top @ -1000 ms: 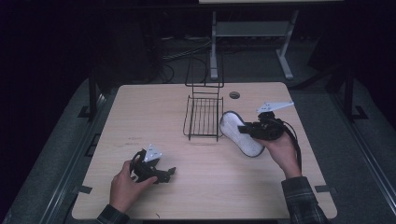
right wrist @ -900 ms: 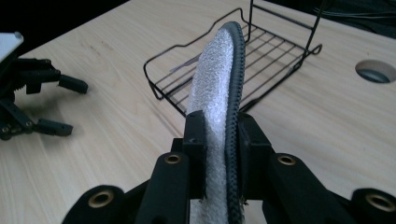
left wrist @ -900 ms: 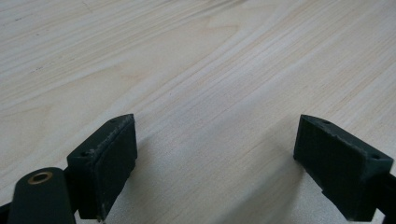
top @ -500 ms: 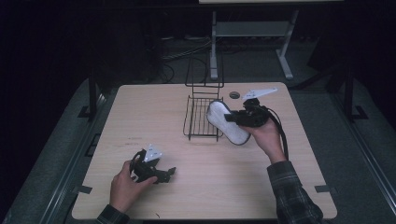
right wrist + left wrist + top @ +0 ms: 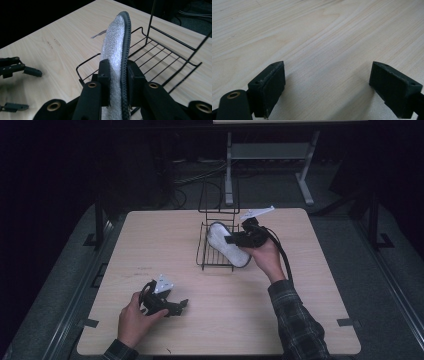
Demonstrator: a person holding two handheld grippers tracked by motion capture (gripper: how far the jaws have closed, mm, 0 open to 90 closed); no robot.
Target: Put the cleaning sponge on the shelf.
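One fuzzy white slipper [image 5: 228, 244] is clamped tight in the right gripper [image 5: 239, 238], over the black wire rack [image 5: 206, 260] in the middle of the high view. It is not let go yet. At lower left, the left gripper [image 5: 172, 306] rests with jaws wide apart and nothing in them

Dim room, wooden table [image 5: 165, 235]

I see the slipper [image 5: 227, 245] over the wire rack [image 5: 212, 260] at mid-table, clamped in my right gripper [image 5: 235, 239]; my left gripper [image 5: 177, 307] sits well apart, near the front-left edge.
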